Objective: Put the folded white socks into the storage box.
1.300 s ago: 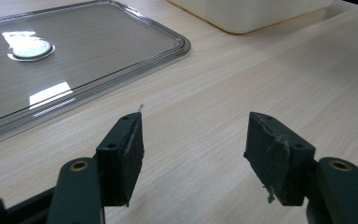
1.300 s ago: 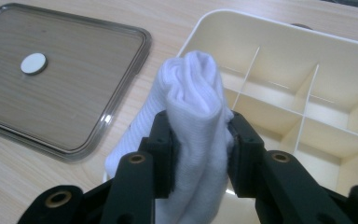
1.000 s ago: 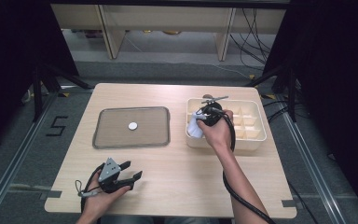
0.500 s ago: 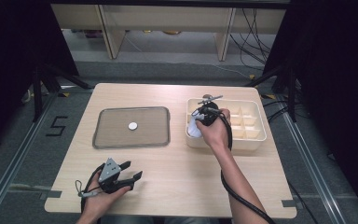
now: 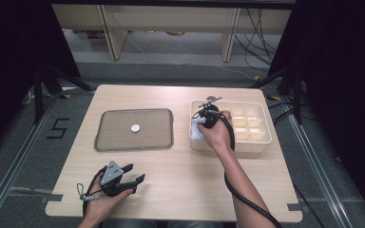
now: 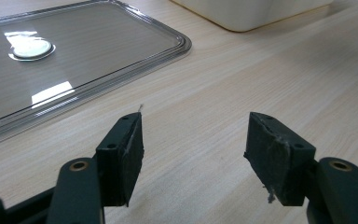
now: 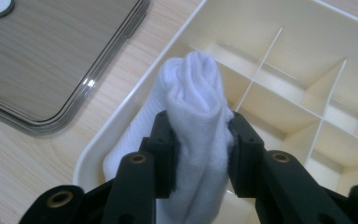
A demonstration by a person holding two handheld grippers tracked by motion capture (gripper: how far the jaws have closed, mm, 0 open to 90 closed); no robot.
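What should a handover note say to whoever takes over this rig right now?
Right gripper: shut on the rolled white sock, held at the left end of the cream divided box, over its rim.
Left gripper: open, holding nothing, over bare tabletop near the front edge.
Clear tray lies left of the box, with a small white disc on it.
Done: sock gripped and brought to the box.
Left: probably set the sock into a compartment and release; which compartment I cannot tell.
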